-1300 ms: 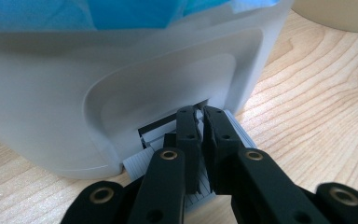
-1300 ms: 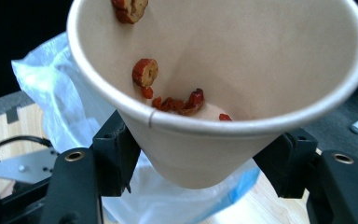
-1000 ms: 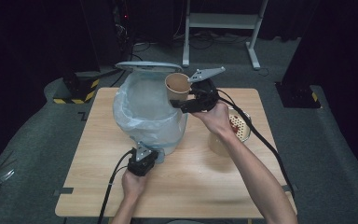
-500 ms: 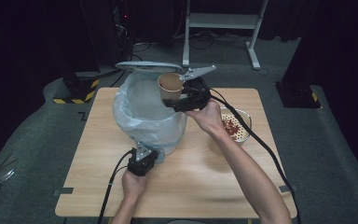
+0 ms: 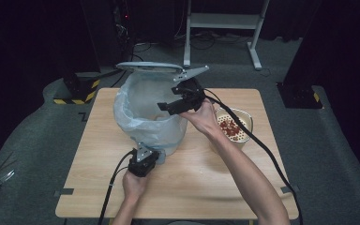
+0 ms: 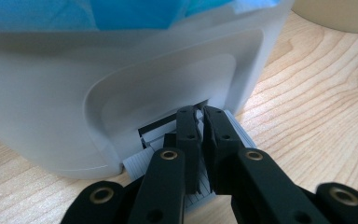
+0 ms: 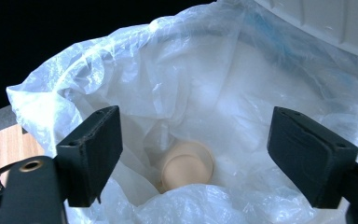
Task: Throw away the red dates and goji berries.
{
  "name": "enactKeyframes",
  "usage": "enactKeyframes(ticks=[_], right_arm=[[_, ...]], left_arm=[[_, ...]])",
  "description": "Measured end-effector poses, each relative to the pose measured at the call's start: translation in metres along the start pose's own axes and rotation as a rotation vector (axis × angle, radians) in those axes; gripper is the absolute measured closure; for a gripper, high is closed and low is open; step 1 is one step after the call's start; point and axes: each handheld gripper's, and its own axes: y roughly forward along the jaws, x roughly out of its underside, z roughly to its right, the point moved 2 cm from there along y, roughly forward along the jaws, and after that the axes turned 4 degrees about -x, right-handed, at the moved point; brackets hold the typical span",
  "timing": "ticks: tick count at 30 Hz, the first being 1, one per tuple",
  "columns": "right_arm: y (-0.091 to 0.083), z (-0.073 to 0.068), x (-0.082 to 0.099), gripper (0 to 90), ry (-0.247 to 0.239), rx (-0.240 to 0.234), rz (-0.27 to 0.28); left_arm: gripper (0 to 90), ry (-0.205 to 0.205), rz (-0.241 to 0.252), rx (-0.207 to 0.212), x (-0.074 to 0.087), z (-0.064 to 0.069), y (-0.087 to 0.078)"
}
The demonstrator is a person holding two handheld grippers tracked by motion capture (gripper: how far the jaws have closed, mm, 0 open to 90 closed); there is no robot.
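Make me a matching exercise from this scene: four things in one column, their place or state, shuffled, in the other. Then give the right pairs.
Things
1. paper cup
2. right gripper
3. left gripper
4. bowl

Places or states
A. jaws shut, pressed on the pedal at the foot of the bin
B. on the table, right of the bin, holding red bits
C. lying at the bottom of the bag-lined bin
D. jaws wide apart over the bin's mouth, nothing between them

Pairs: 1-C, 2-D, 3-A, 4-B

The bin stands with its lid raised.
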Motion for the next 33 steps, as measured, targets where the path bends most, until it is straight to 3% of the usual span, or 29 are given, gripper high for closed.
enactKeyframes(ticks=[14, 19, 33], right_arm=[[-0.011, -0.003, 0.004, 19.9, -0.022, 0.033, 0.014], [-0.022, -0.003, 0.005, 21.6, -0.035, 0.059, 0.025], [-0.051, 0.002, 0.016, 27.0, -0.015, 0.107, 0.066]], left_arm=[[85.0, -0.003, 0.001, 0.004, 0.0, 0.0, 0.0], [84.9, -0.003, 0.001, 0.004, 0.0, 0.0, 0.0], [84.8, -0.003, 0.002, 0.003, 0.0, 0.0, 0.0]])
